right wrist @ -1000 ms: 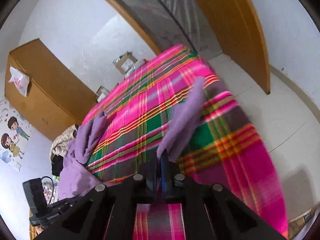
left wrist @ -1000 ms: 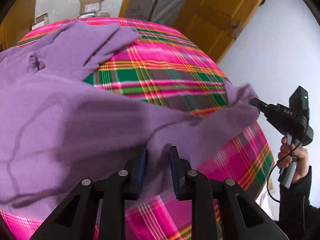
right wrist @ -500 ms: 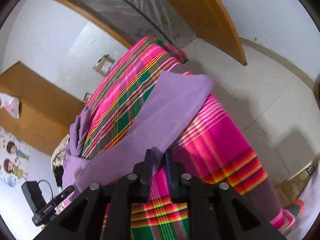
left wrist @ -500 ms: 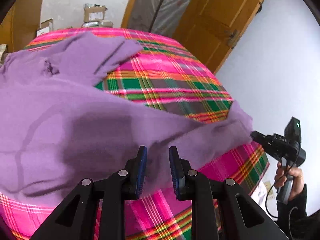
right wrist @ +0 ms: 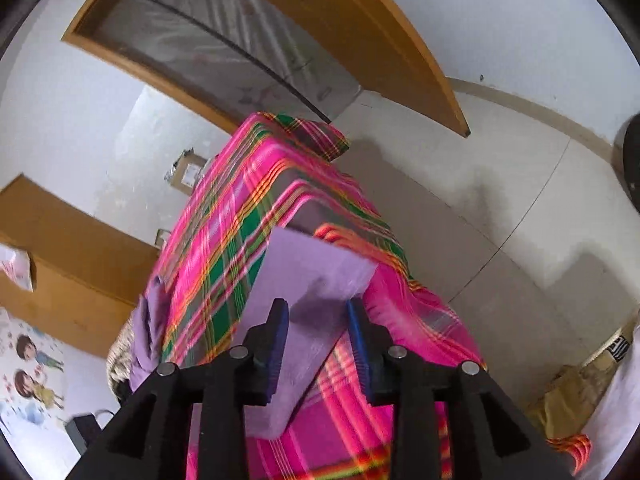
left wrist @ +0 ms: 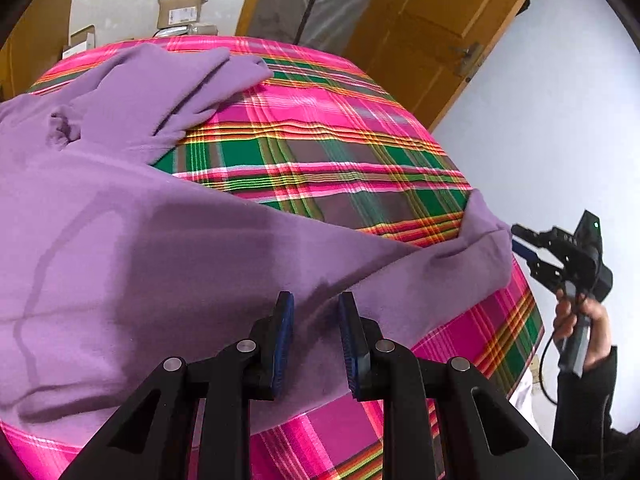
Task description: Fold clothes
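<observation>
The bed fills most of both views, covered in a pink, green and orange plaid blanket, with a wooden door beyond its far end. Across the near and left part of that blanket lies your purple garment, spread broad at the near left, with one part bunched toward the far left and one long piece reaching right to the bed's right edge. In the right wrist view that long piece ends in a flat square edge on the blanket, near the bed's side. Your left gripper hangs over the near hem with its jaws narrowly apart; the cloth lies beneath and between them, and you cannot tell whether the pads press on it. Your right gripper has just been opening its jaws; they stand well apart with the purple end below the gap, not pinched. From the left wrist view, your right hand holds that gripper just off the garment's right tip
</observation>
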`<action>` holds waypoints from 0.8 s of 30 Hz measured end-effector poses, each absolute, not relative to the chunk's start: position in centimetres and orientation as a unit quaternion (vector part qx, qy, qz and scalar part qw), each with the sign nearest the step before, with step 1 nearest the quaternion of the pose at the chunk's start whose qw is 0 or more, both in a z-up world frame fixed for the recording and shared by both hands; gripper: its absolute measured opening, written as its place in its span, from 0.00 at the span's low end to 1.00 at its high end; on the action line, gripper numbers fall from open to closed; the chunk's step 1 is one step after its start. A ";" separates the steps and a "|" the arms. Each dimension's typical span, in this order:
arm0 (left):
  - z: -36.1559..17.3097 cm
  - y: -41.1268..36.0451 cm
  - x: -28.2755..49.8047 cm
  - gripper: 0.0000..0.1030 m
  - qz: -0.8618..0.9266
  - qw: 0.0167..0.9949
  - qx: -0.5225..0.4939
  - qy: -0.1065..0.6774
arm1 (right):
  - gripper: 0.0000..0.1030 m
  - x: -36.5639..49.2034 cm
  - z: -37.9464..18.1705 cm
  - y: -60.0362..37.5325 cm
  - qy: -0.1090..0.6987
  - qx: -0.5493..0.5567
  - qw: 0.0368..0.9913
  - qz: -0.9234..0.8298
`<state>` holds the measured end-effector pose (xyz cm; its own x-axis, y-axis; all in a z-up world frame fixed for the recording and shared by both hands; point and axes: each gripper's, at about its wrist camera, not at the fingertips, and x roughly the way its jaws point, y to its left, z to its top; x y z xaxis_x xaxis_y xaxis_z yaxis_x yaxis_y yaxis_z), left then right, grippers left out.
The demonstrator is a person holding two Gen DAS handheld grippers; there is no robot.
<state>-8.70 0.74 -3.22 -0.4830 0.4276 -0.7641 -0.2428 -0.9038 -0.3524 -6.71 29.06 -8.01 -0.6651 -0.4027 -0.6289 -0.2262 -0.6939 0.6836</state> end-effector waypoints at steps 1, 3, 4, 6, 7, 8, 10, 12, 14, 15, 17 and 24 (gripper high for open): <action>-3.2 0.8 -8.7 0.23 0.855 0.196 -0.470 -0.098 | 0.31 -7.1 -8.1 29.3 -0.390 0.406 0.055 -0.824; -3.2 0.9 -8.8 0.23 0.855 0.196 -0.470 -0.098 | 0.32 -8.2 -8.2 29.7 -0.396 0.408 0.056 -0.820; -3.2 1.0 -8.8 0.23 0.855 0.197 -0.470 -0.098 | 0.32 -8.7 -8.1 29.7 -0.389 0.410 0.057 -0.823; -3.2 1.2 -8.8 0.23 0.854 0.198 -0.471 -0.098 | 0.05 -9.6 -7.7 29.3 -0.372 0.412 0.067 -0.829; -3.1 1.3 -8.8 0.23 0.854 0.198 -0.471 -0.097 | 0.05 -10.0 -7.5 29.2 -0.368 0.411 0.071 -0.831; -3.1 1.4 -8.8 0.23 0.854 0.198 -0.470 -0.096 | 0.05 -10.0 -7.1 29.0 -0.363 0.408 0.076 -0.834; -2.9 1.5 -8.6 0.23 0.855 0.201 -0.467 -0.096 | 0.05 -9.2 -5.9 29.0 -0.354 0.388 0.085 -0.847; -2.7 1.5 -8.5 0.23 0.856 0.204 -0.465 -0.096 | 0.05 -7.3 -4.3 29.4 -0.348 0.368 0.084 -0.858; -2.6 1.6 -8.4 0.23 0.857 0.206 -0.463 -0.096 | 0.05 -5.1 -3.9 30.0 -0.350 0.363 0.073 -0.861; -2.5 1.7 -8.4 0.23 0.857 0.208 -0.462 -0.096 | 0.05 -4.1 -4.0 30.4 -0.353 0.363 0.066 -0.860; -2.4 2.0 -8.4 0.23 0.855 0.215 -0.463 -0.093 | 0.05 -2.0 -4.1 31.1 -0.357 0.363 0.053 -0.859; -1.8 3.1 -8.0 0.23 0.854 0.235 -0.458 -0.080 | 0.15 2.5 -8.4 32.4 -0.369 0.431 0.016 -0.823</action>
